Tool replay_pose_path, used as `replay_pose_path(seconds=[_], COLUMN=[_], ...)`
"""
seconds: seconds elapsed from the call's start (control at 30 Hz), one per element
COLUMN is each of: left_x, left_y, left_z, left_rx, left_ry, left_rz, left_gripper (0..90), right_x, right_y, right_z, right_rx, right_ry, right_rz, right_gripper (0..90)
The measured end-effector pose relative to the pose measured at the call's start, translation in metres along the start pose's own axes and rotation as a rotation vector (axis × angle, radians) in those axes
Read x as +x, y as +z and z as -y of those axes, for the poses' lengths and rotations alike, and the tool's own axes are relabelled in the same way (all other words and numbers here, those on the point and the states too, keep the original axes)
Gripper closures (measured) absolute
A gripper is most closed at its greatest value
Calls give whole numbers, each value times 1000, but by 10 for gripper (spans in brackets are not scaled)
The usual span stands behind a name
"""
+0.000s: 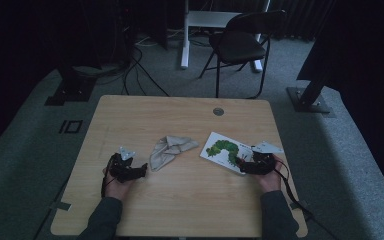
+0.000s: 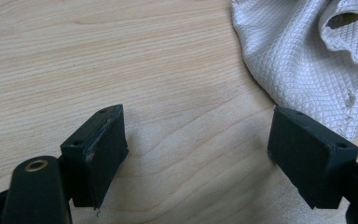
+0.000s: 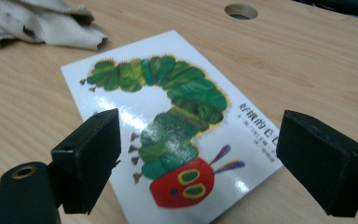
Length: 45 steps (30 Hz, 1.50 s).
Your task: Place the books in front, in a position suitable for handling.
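Left gripper (image 1: pixel 141 170): jaws spread apart, nothing between them; the grey cloth (image 1: pixel 167 149) lies just beyond its far jaw. Right gripper (image 1: pixel 241 164): jaws spread, holding nothing, poised over the caterpillar book (image 3: pixel 168 126), flat on the table (image 1: pixel 180 200).

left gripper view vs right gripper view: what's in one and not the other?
Left gripper view: the left gripper, jaws open over bare wood, with the cloth's weave close up. Right gripper view: the right gripper, jaws open over a caterpillar book, plus a round hole in the table. Shared: the cloth and the wooden tabletop.
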<state>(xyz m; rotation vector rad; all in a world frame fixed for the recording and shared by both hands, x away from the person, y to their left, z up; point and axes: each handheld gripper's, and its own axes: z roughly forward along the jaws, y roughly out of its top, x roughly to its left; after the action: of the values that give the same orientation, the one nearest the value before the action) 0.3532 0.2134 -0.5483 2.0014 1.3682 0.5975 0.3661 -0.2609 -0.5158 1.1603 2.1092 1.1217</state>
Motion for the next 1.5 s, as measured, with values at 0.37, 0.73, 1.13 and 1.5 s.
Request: replay_pose_path(seconds=[0.37, 0.73, 1.13, 1.5], left_x=[-6, -38, -64, -94], left_y=[0, -8, -10, 16], left_z=[-1, -15, -33, -55], left_rx=[-8, -76, -134, -102], left_ry=[57, 172, 259, 326], left_rz=[67, 139, 209, 286], left_gripper=[232, 243, 295, 294], right_x=[-7, -21, -32, -32], right_y=[16, 35, 56, 71], right_z=[-13, -13, -9, -11], right_rx=[2, 13, 34, 73], right_ry=[3, 33, 86, 89], right_rz=[7, -23, -47, -67], right_gripper=[134, 134, 133, 129])
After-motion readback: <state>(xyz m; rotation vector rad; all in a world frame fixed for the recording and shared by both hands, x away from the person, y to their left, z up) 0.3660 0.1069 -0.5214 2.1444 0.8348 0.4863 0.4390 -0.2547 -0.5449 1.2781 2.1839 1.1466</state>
